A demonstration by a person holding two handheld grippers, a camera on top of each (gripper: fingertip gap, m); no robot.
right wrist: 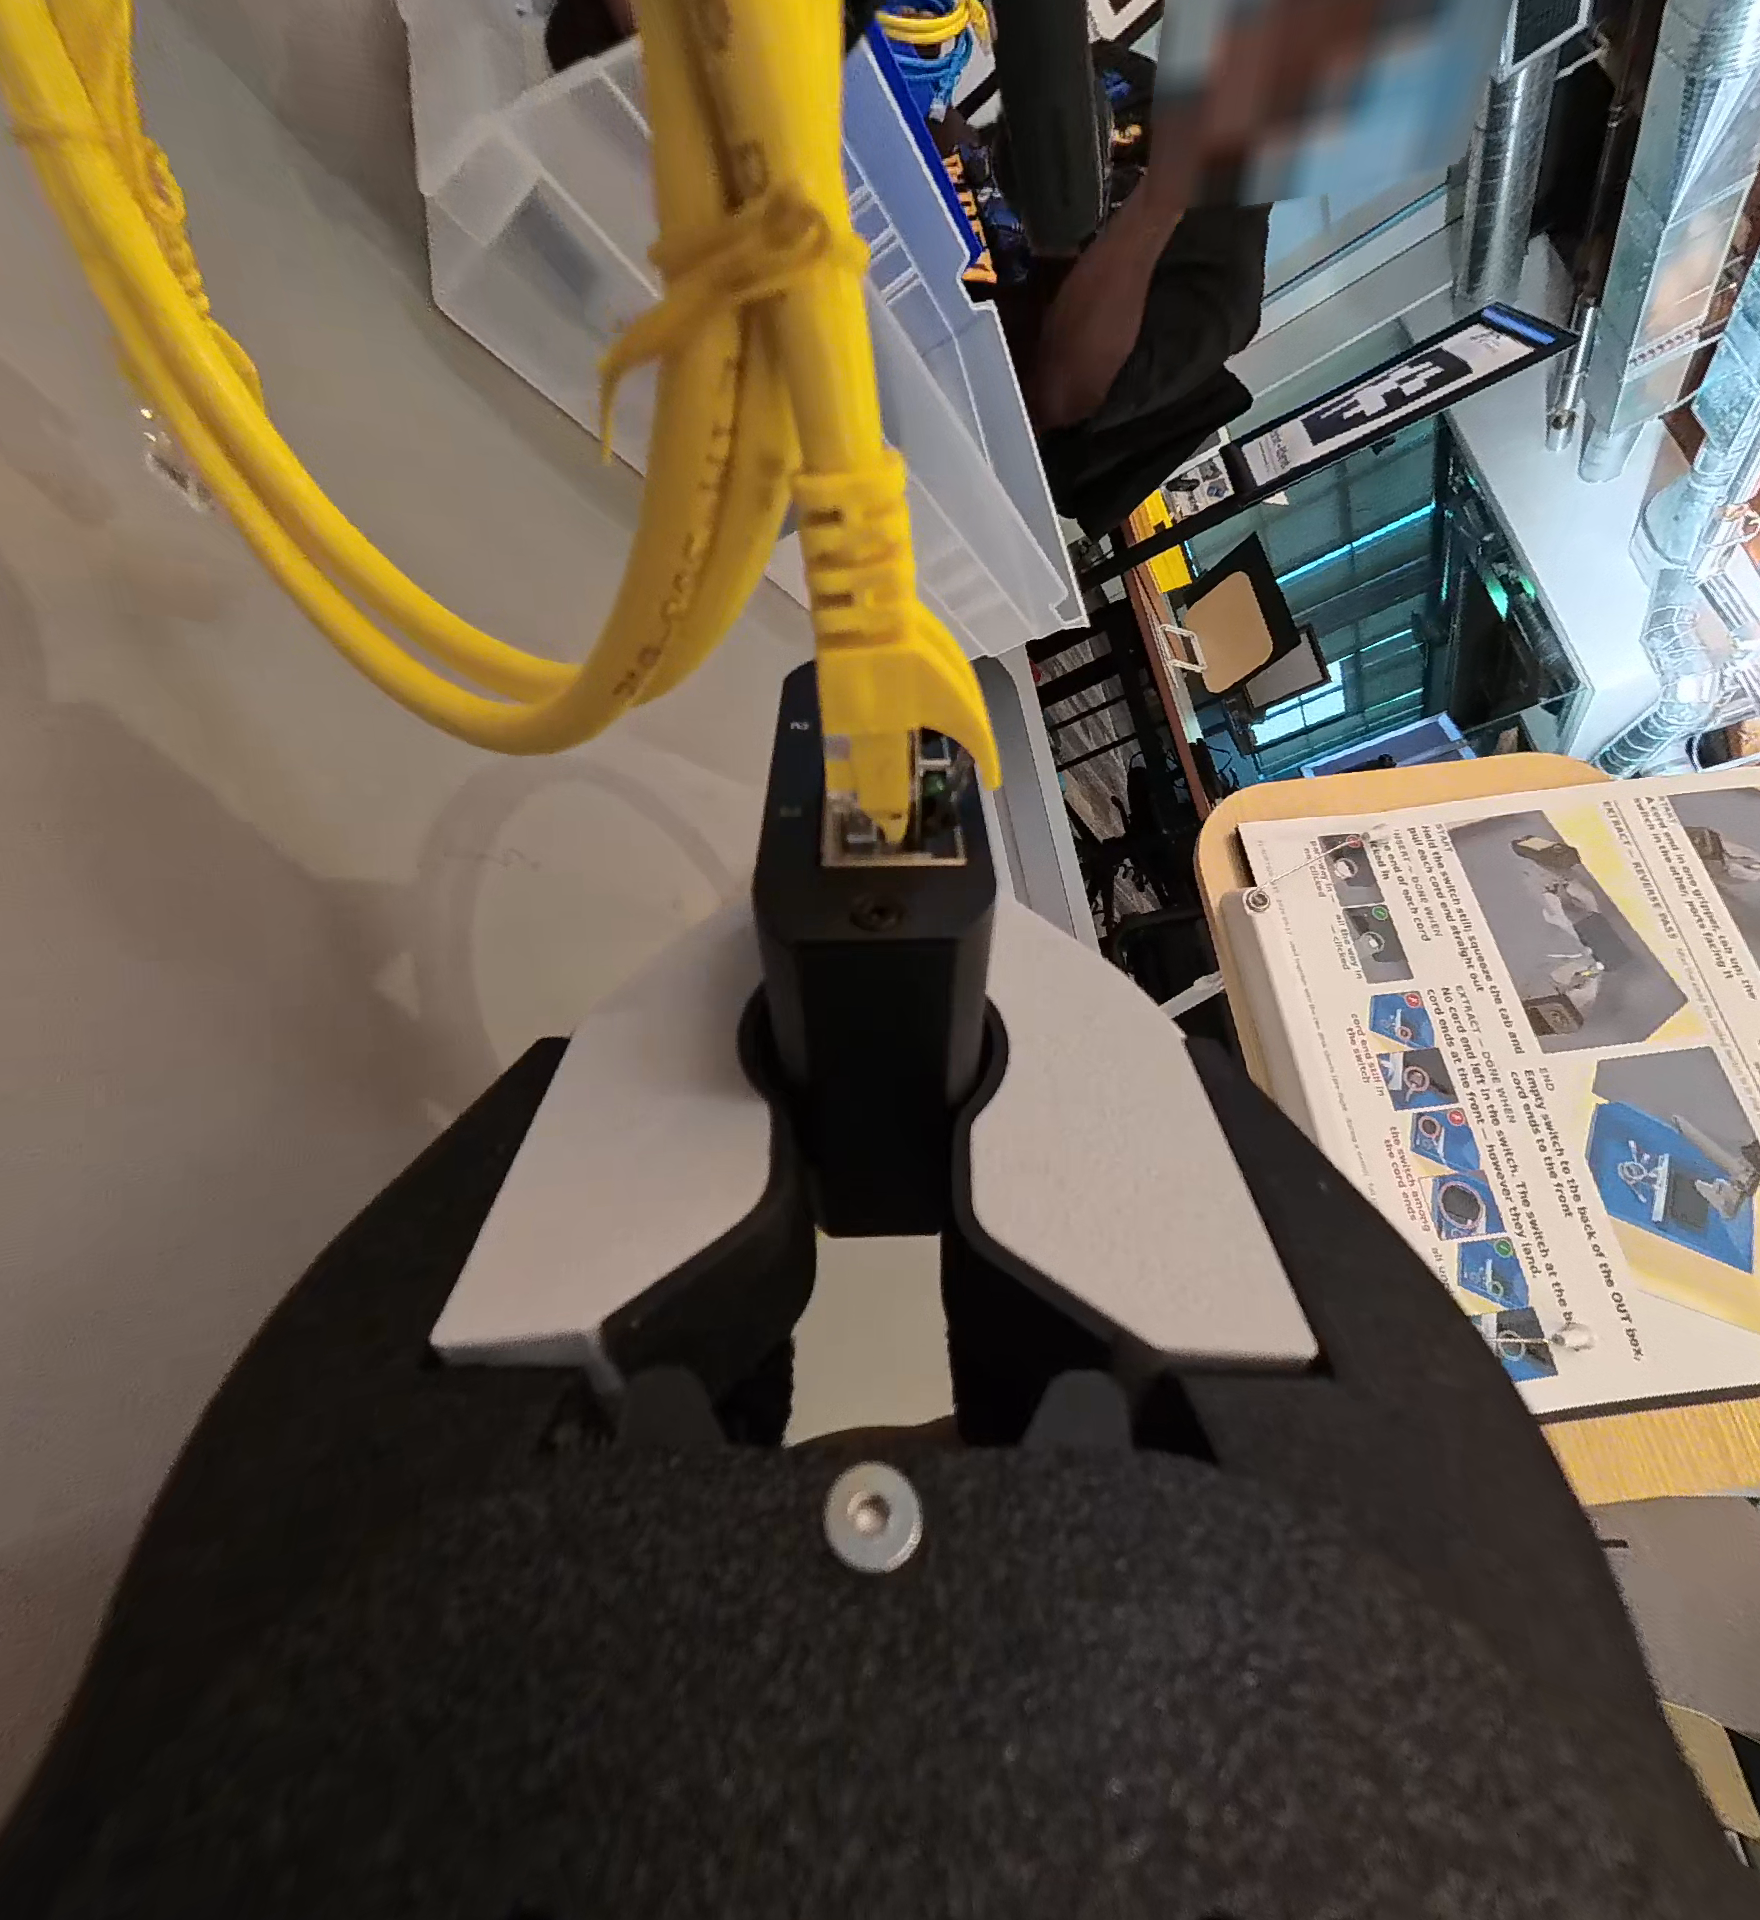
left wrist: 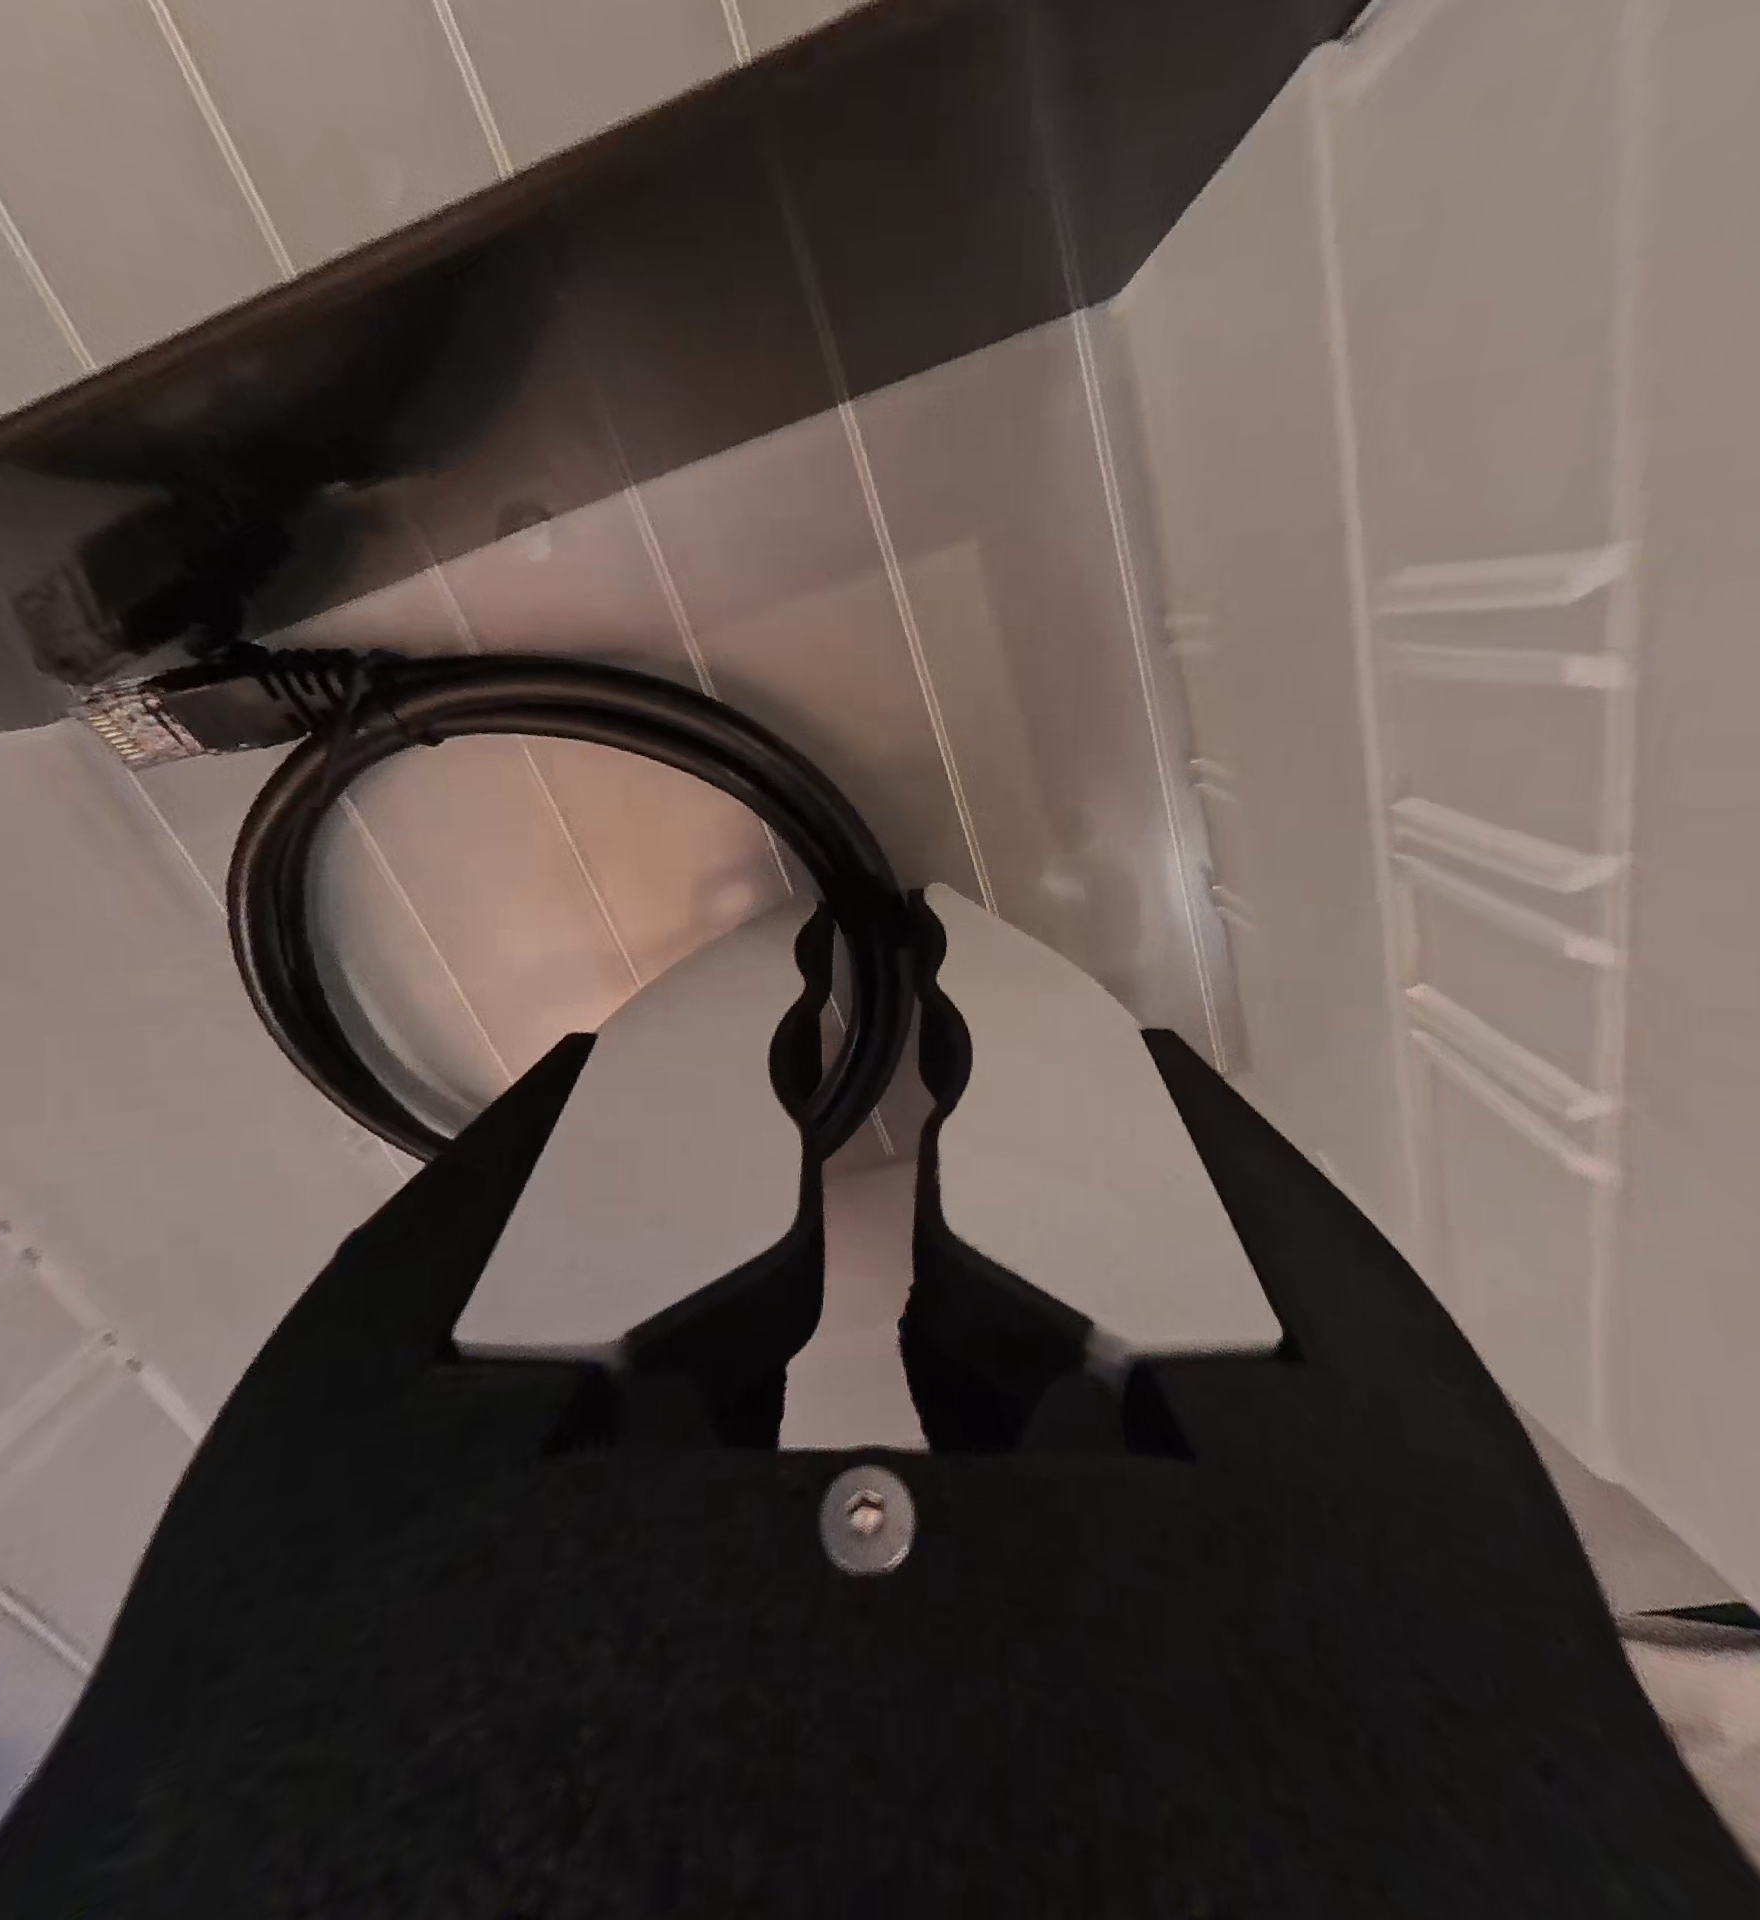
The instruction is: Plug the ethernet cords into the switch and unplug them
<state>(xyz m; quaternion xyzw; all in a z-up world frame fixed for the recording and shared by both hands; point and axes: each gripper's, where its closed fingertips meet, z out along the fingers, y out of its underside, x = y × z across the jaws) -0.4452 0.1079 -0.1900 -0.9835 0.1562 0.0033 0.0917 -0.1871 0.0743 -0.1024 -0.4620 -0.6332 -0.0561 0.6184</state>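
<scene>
— So, what am I looking at on your side?

— I'm holding the black switch (right wrist: 871, 997) upright in my right claw (right wrist: 873, 1039); both pads are pressing its sides, and its port face is pointing away from me, just past the fingertips. A yellow cord (right wrist: 502, 665) is sitting with its plug (right wrist: 871, 769) in one port, the rest looping off up and to the left of the claw.

— Fully seated?

— I'm judging it as in, but I can't tell whether it's clicked. Another port is showing just right of that plug.

— And the left?

— My left claw (left wrist: 871, 997) is clamping a coiled black cord (left wrist: 564, 904). The coil is running between the fingertips and arcing out ahead and to the left, with its clear-tipped plug (left wrist: 180, 717) hanging free at the far left, well beyond the fingers.

— So which step?

— I'm reading it as the plugging-in stage, second cord coming up. The trouble is I'm gripping the coil, not the plug end. Next I'm thinking of re-gripping close behind the plug, turning its tab the right way, then lining it up square with the open port while the right claw is keeping the switch steady.
</scene>
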